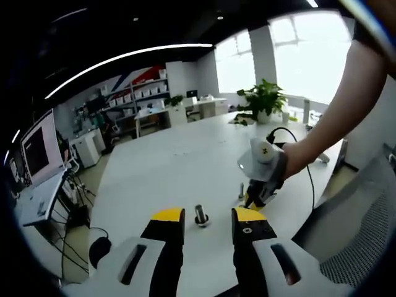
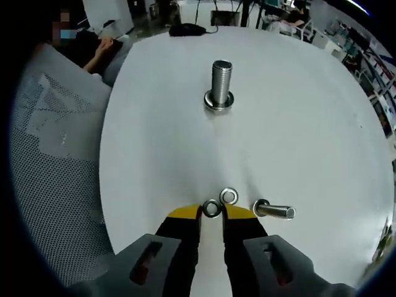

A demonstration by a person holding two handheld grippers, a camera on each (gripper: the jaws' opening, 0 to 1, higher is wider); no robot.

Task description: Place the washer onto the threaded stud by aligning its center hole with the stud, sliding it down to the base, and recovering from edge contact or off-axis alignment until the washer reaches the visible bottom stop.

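Note:
An upright threaded stud [image 2: 221,79] stands on the white table [image 2: 297,124] with a washer [image 2: 219,102] lying around its base. My right gripper [image 2: 211,213] sits low at the table, its yellow tips closed against a small washer [image 2: 211,208] lying flat. A second loose washer [image 2: 228,196] lies just beyond it, and a bolt [image 2: 276,212] lies on its side to the right. In the left gripper view, my left gripper [image 1: 208,215] is open, the stud [image 1: 201,215] standing just ahead of its gap. The right gripper [image 1: 262,176], held by a person's arm, points down at the table beside it.
A mesh chair [image 2: 55,154] stands along the table's edge. A black mouse [image 2: 185,29] lies at the far end past the stud. A potted plant [image 1: 263,99] stands at the table's far side, with desks, shelves and a monitor [image 1: 37,148] beyond.

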